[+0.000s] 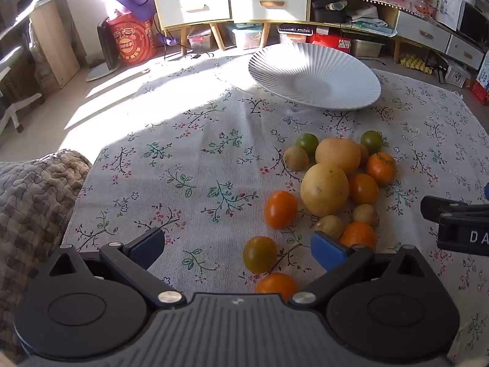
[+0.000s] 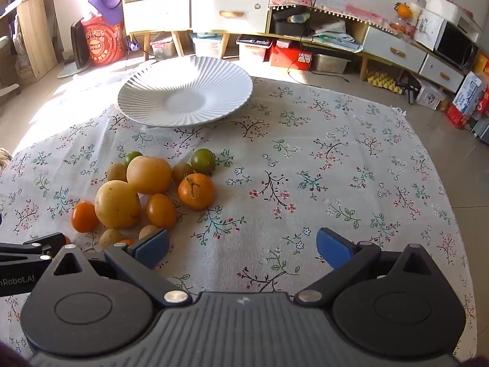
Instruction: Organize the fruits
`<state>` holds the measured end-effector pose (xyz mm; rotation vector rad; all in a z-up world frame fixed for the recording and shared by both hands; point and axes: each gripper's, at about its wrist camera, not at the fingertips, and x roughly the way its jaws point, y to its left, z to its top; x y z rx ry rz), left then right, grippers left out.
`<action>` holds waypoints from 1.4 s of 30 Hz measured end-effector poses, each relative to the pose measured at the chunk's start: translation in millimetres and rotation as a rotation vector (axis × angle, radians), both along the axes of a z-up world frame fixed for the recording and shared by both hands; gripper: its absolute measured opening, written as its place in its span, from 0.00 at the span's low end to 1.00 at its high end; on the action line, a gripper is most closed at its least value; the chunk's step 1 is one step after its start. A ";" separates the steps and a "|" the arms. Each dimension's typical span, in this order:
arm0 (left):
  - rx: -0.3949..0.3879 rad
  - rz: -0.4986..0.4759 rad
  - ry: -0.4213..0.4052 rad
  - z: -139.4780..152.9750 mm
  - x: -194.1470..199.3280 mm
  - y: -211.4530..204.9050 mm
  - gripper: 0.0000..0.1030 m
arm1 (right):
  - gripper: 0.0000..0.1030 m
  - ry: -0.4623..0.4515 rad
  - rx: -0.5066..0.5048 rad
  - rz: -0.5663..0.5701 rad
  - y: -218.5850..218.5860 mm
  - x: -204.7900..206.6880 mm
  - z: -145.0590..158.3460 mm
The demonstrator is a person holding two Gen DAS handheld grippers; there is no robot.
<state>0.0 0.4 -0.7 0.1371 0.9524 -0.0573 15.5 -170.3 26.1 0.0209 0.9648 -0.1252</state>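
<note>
A pile of fruit lies on the floral tablecloth: two big yellow grapefruits (image 1: 324, 189) (image 2: 117, 204), tangerines (image 1: 380, 168) (image 2: 196, 191), orange tomatoes (image 1: 280, 209) (image 2: 160, 210), green tomatoes (image 1: 259, 254) (image 2: 203, 161) and small kiwis (image 1: 295, 158). A white ribbed plate (image 1: 314, 76) (image 2: 185, 91) stands empty beyond the pile. My left gripper (image 1: 240, 249) is open, low over the cloth, with a green tomato and an orange tomato (image 1: 276, 284) between its fingers. My right gripper (image 2: 243, 247) is open and empty, right of the pile.
A quilted blanket (image 1: 33, 208) lies at the table's left edge. The right gripper's body (image 1: 458, 223) shows at the right of the left wrist view. Cabinets (image 2: 229, 12), storage boxes and a red bag (image 1: 134, 39) stand on the floor behind the table.
</note>
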 end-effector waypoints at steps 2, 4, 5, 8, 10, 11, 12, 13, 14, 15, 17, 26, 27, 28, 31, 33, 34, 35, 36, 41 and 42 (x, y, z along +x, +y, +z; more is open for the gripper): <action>-0.003 0.006 0.002 -0.2 -0.6 1.0 0.90 | 1.00 -0.004 -0.001 0.000 0.2 -0.1 0.5; 0.013 -0.003 0.008 -3.7 -3.3 -6.0 0.90 | 1.00 -0.007 -0.001 0.000 0.1 -0.7 1.0; 0.012 -0.006 0.014 -3.1 -2.8 -6.6 0.90 | 1.00 -0.005 -0.008 0.002 4.6 -3.3 -4.1; 0.003 -0.015 0.024 -3.0 -2.1 -5.5 0.90 | 1.00 0.002 -0.006 0.004 4.8 -1.1 -2.4; -0.003 -0.017 0.029 -6.7 -1.4 -4.6 0.90 | 1.00 0.002 -0.007 0.006 5.0 -0.4 -3.3; -0.011 -0.022 0.036 -3.4 -1.3 -1.7 0.90 | 1.00 -0.001 -0.006 0.008 5.8 -1.4 -4.9; -0.013 -0.023 0.039 -3.4 -1.1 -1.8 0.90 | 1.00 -0.001 -0.005 0.009 4.5 -1.2 -5.6; -0.010 -0.025 0.041 -2.5 -0.9 -2.6 0.90 | 1.00 -0.001 -0.006 0.009 6.0 -1.6 -6.5; -0.009 -0.027 0.042 -2.3 -0.8 -3.2 0.90 | 1.00 0.009 -0.011 0.015 6.7 0.4 -7.0; -0.006 -0.031 0.043 -2.2 -0.7 -4.0 0.90 | 1.00 0.011 -0.011 0.016 6.5 0.5 -7.3; -0.004 -0.037 0.045 -1.9 -1.1 -4.6 0.90 | 1.00 0.014 -0.011 0.019 6.6 0.2 -8.0; -0.005 -0.044 0.048 -2.8 -1.1 -3.2 0.90 | 1.00 0.019 -0.012 0.026 7.0 0.3 -7.1; -0.006 -0.044 0.048 -2.8 -1.1 -2.8 0.90 | 1.00 0.019 -0.012 0.025 7.0 0.2 -7.2; -0.007 -0.044 0.049 -2.8 -1.1 -2.8 0.90 | 1.00 0.019 -0.012 0.025 7.1 0.4 -7.1; -0.006 -0.046 0.049 -2.8 -1.4 -3.3 0.90 | 1.00 0.020 -0.012 0.025 7.3 0.6 -7.0; -0.006 -0.046 0.050 -3.1 -1.2 -3.1 0.90 | 1.00 0.020 -0.012 0.025 7.3 0.7 -6.9; -0.006 -0.046 0.050 -3.1 -1.3 -3.1 0.90 | 1.00 0.020 -0.012 0.025 7.3 0.6 -6.9; -0.006 -0.046 0.050 -3.0 -1.4 -3.1 0.90 | 1.00 0.021 -0.012 0.025 7.4 0.8 -6.9; -0.006 -0.047 0.050 -3.0 -1.5 -3.0 0.90 | 1.00 0.021 -0.012 0.025 7.5 0.7 -6.9; -0.005 -0.048 0.049 -3.3 -1.4 -3.2 0.90 | 1.00 0.023 -0.013 0.031 8.7 1.1 -7.6; -0.005 -0.049 0.050 -3.3 -1.4 -3.2 0.90 | 1.00 0.023 -0.013 0.031 8.8 1.1 -7.7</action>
